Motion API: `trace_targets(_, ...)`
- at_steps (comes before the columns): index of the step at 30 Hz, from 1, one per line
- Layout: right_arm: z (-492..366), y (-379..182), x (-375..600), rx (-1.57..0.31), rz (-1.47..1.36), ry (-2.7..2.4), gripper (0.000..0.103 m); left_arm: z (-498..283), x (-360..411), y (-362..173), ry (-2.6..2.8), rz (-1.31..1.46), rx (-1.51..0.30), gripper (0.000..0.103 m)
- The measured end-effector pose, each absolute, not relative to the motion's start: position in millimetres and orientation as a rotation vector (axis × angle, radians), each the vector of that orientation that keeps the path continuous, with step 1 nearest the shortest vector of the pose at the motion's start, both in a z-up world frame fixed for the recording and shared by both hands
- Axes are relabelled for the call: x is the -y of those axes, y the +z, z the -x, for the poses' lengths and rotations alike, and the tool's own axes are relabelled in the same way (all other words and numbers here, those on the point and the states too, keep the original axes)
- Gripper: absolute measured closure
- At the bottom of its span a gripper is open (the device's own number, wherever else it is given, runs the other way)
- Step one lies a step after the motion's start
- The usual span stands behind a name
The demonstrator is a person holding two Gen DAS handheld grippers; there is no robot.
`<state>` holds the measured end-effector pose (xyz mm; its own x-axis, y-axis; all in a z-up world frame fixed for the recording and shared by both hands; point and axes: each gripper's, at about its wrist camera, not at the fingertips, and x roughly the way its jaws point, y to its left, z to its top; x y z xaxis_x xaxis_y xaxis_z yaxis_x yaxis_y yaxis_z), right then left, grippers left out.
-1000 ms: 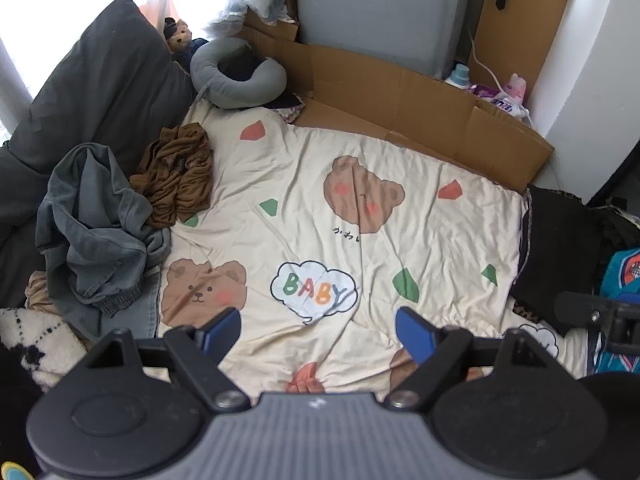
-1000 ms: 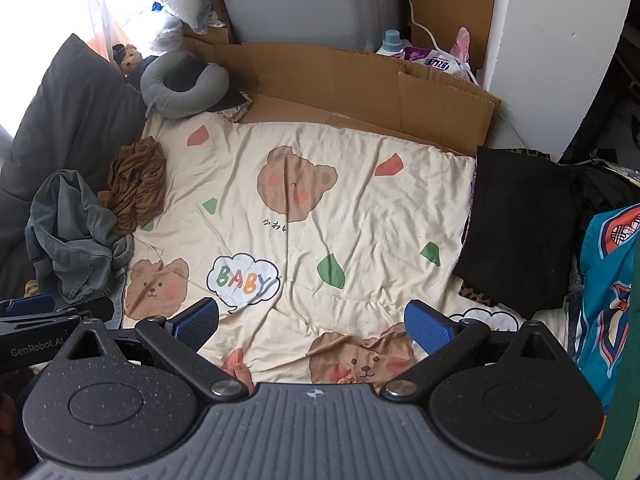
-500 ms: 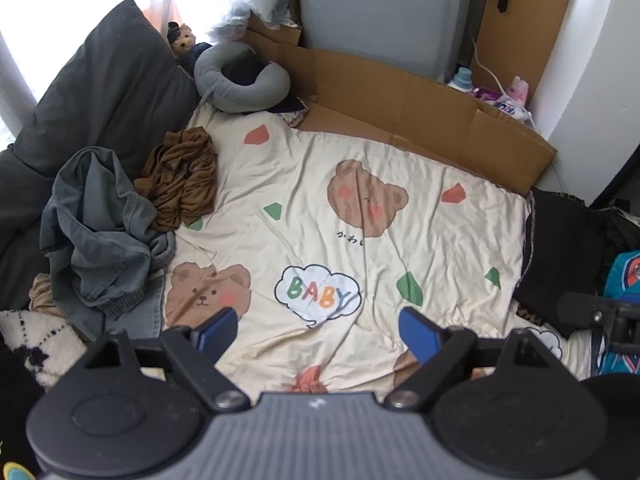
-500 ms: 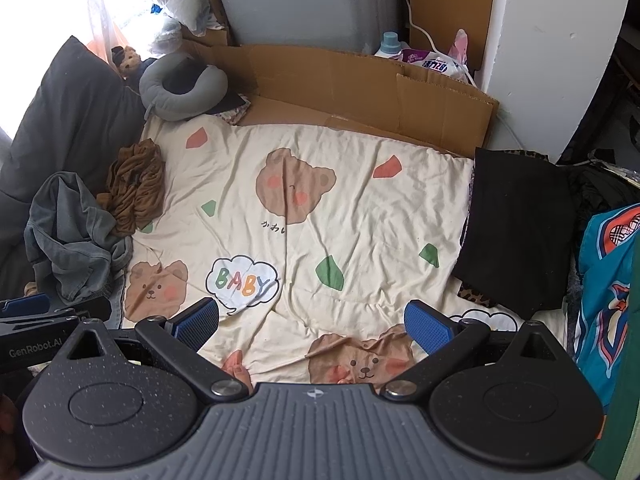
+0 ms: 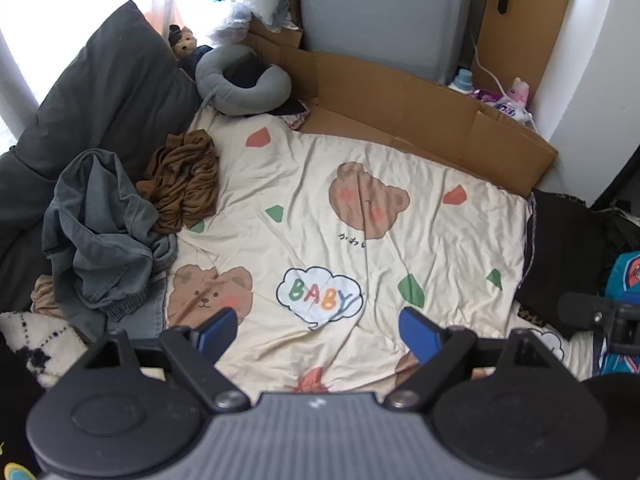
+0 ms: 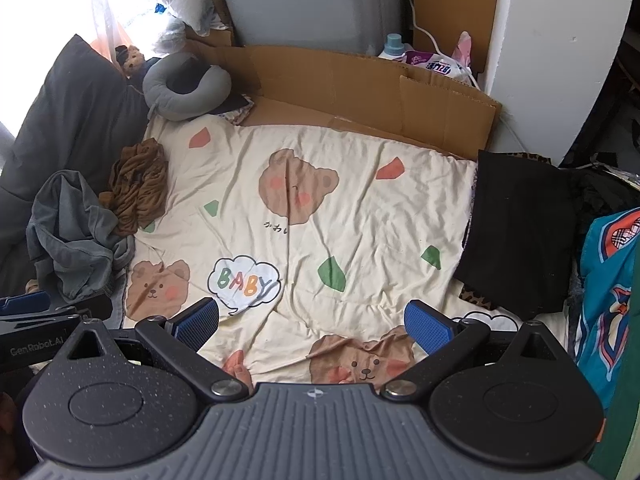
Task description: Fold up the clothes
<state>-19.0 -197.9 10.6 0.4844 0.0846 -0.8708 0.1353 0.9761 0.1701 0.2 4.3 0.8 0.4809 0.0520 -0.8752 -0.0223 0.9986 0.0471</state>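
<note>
A crumpled grey garment (image 5: 100,236) (image 6: 74,236) and a bunched brown garment (image 5: 184,180) (image 6: 138,186) lie at the left edge of a cream bear-print blanket (image 5: 320,208) (image 6: 320,200). A folded black garment (image 5: 560,248) (image 6: 520,232) rests at the blanket's right edge. My left gripper (image 5: 316,330) hovers open above the blanket's near side, nothing between its blue pads. My right gripper (image 6: 314,326) is open too, empty, above the near bear print. Each gripper's tip shows at the edge of the other's view.
Dark grey pillows (image 5: 108,100) line the left side, with a grey neck pillow (image 5: 244,84) and a small teddy (image 5: 184,42) at the far left corner. Flattened cardboard (image 5: 420,112) borders the far edge. Teal printed fabric (image 6: 612,292) hangs at right. A patterned white knit (image 5: 36,340) lies near left.
Nothing has visibly changed apart from a slight shift of the left view; both grippers stay open and still over the blanket.
</note>
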Motion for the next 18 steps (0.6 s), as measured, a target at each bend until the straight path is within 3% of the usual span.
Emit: trace_targets(18,23,36,183,-1.026,-0.181,0.004,0.001,9,-10,18,0.039,-0.039,-1.023,0.001)
